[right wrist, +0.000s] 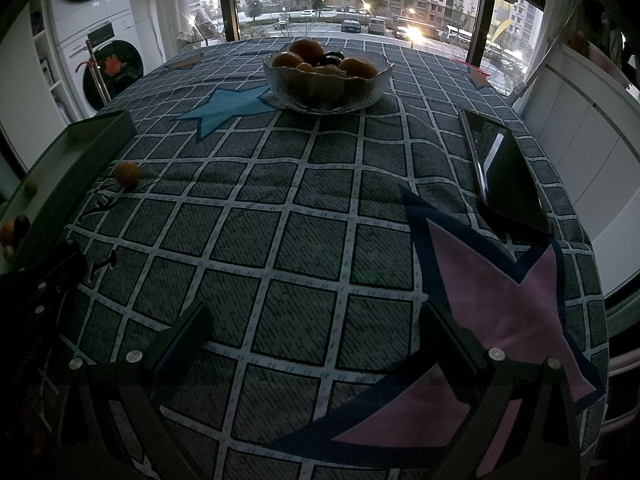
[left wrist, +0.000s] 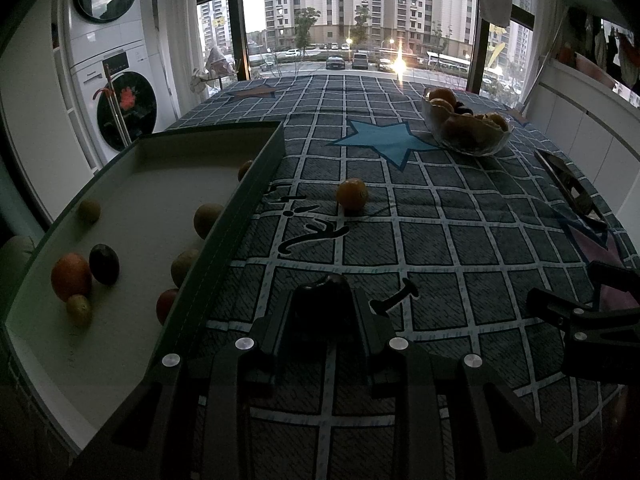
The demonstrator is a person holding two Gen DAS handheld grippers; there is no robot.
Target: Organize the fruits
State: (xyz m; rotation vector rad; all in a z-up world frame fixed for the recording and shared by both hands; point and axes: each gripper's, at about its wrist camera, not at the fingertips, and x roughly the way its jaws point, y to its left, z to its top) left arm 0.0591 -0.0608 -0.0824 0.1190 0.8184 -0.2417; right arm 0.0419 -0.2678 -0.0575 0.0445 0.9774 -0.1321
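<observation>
- Plum (left wrist: pixel 325 300), dark, sits pinched between the left gripper (left wrist: pixel 326 322) fingers; keep that squeeze light.
- Box (left wrist: pixel 256 168) lies left of the fingers; lift over its wall.
- Right gripper (right wrist: pixel 316 336) fingers are spread, empty.

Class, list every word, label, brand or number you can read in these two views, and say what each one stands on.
Nothing can be read for certain.
Washing machine: small label on its front panel, too small to read.
Faint lettering on the dark casing at the left edge of the right wrist view: too blurred to read.
Tablecloth: black brush-like marks, not readable as words.
</observation>
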